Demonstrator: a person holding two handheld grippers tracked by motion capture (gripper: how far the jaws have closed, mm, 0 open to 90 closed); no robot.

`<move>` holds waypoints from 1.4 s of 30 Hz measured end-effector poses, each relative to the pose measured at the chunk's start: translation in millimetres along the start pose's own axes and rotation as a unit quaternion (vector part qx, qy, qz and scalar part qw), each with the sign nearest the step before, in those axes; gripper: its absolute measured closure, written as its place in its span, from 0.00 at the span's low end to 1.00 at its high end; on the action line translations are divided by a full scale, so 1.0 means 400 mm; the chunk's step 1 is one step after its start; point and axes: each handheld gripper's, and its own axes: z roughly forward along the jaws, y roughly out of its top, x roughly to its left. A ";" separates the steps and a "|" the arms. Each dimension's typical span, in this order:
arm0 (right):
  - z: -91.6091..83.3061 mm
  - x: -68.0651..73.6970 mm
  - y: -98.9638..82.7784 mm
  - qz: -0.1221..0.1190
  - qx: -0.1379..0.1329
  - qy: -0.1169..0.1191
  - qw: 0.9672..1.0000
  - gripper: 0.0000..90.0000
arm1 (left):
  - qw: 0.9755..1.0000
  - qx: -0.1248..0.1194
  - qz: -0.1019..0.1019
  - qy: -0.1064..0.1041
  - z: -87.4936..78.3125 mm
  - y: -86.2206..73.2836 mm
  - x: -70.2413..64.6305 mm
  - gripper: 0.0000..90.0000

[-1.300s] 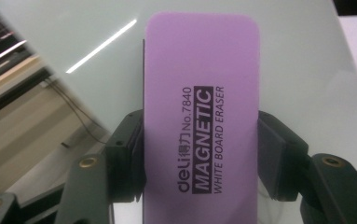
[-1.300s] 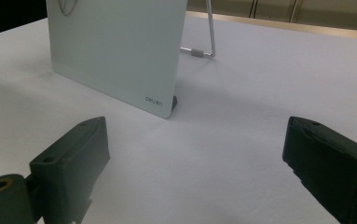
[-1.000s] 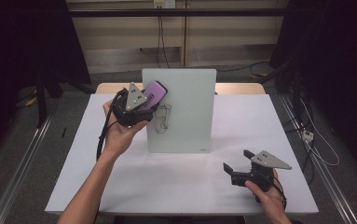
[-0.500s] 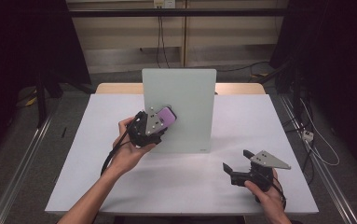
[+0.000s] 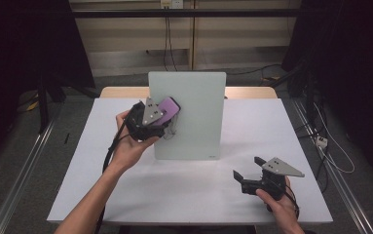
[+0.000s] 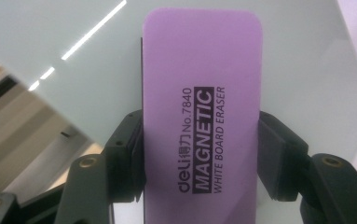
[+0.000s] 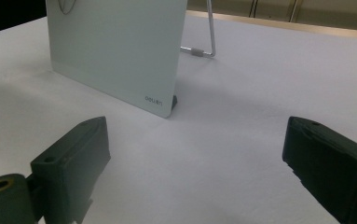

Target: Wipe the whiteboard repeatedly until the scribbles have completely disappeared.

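Two grippers are seen by the glass whiteboard (image 5: 189,114). A purple magnetic whiteboard eraser (image 6: 202,116) is squeezed tight by the left gripper (image 5: 151,121) against the whiteboard's left side. The right gripper (image 5: 252,171) is held wide open, holding nothing, near the whiteboard's bottom right corner, over the white table (image 5: 184,190).

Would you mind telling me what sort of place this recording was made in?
Probably a lab recording station: a white table ringed by black curtains, cables on the floor, a small upright whiteboard.
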 end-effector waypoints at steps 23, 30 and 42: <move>0.001 0.002 0.000 -0.001 0.001 0.003 1.000 0.08 | 0.996 0.053 0.067 -0.041 0.062 -0.048 -0.123 0.46; 0.000 0.001 0.000 -0.001 0.000 0.001 1.000 0.08 | 0.996 0.058 0.040 -0.054 0.058 -0.049 -0.112 0.46; 0.000 0.002 0.000 -0.004 -0.001 0.002 1.000 0.08 | 1.000 0.023 -0.006 -0.001 0.003 0.004 -0.005 0.46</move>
